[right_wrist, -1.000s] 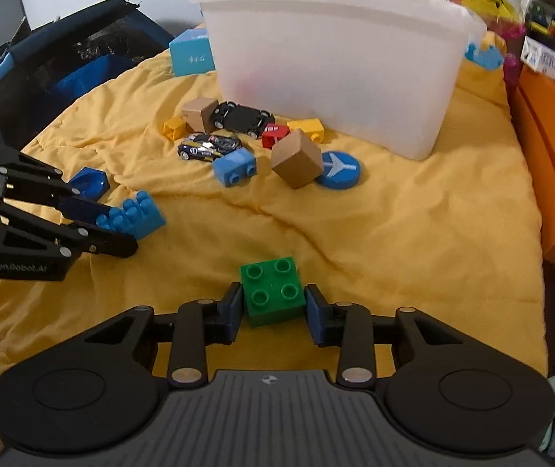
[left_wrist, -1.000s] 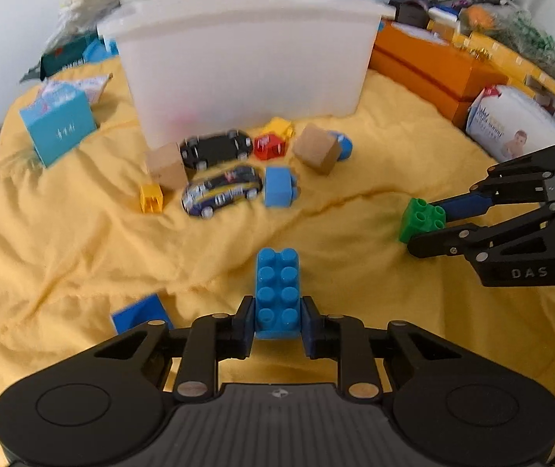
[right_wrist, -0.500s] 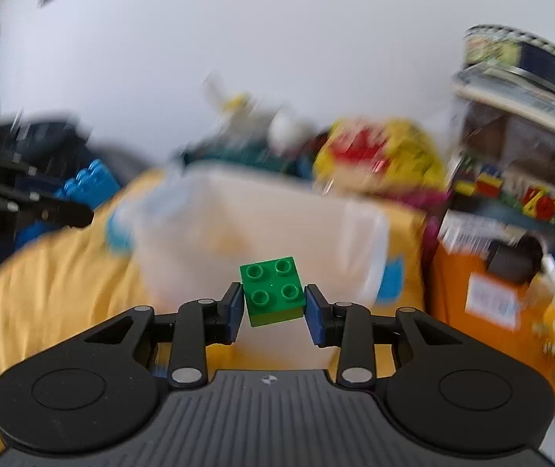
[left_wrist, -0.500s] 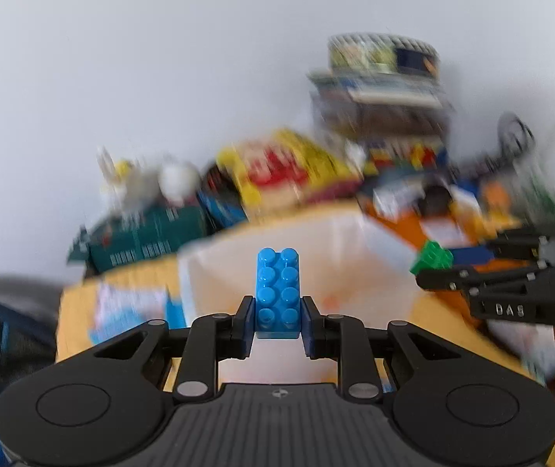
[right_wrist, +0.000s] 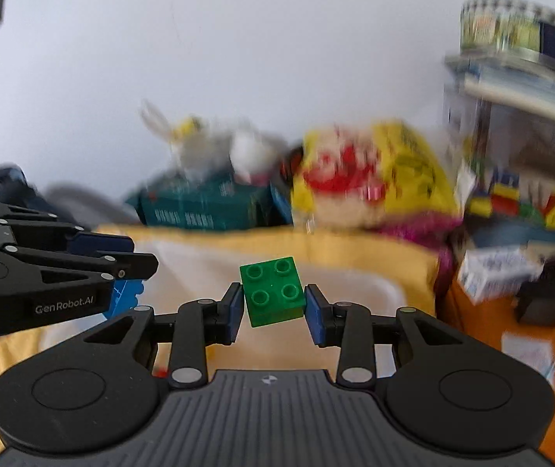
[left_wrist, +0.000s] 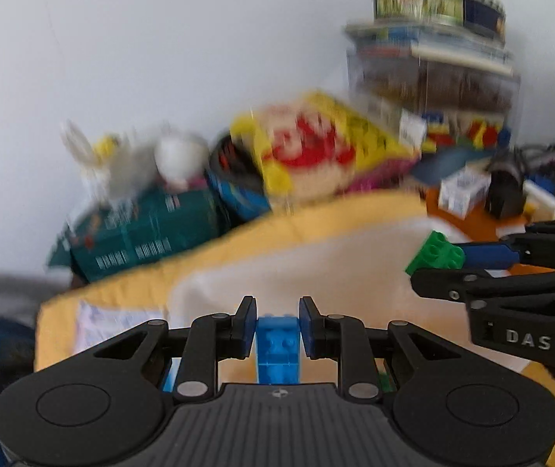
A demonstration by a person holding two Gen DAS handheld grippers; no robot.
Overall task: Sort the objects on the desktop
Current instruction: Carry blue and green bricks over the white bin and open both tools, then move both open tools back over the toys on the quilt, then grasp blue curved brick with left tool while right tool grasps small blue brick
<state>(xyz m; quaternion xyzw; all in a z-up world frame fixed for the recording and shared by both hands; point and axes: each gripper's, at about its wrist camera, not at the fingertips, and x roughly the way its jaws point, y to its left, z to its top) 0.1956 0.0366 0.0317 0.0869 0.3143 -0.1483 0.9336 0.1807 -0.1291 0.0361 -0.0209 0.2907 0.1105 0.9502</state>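
Note:
My left gripper [left_wrist: 277,307] is shut on a blue brick [left_wrist: 278,346], which hangs tilted down between the pads. In the right wrist view that blue brick [right_wrist: 126,297] droops below the left gripper [right_wrist: 143,262]. The jaws of my right gripper [right_wrist: 274,305] are opening. A green four-stud brick [right_wrist: 271,292] sits askew between them with a thin gap beside each pad. From the left wrist view the green brick [left_wrist: 435,257] shows at the tip of the right gripper [left_wrist: 431,270]. Both grippers hover over the white bin [left_wrist: 316,268], blurred below.
The yellow cloth [left_wrist: 296,225] covers the table behind the bin. Beyond it lie a dark green box [left_wrist: 141,233] and a yellow and red bag [left_wrist: 316,148]. An orange box [right_wrist: 483,323] and a stack of boxes with a round tin [left_wrist: 436,0] stand right.
Both grippers rose from low over the cloth and moved forward to above the bin. The blue brick swung from pointing up to hanging down. The green brick tilted between its pads.

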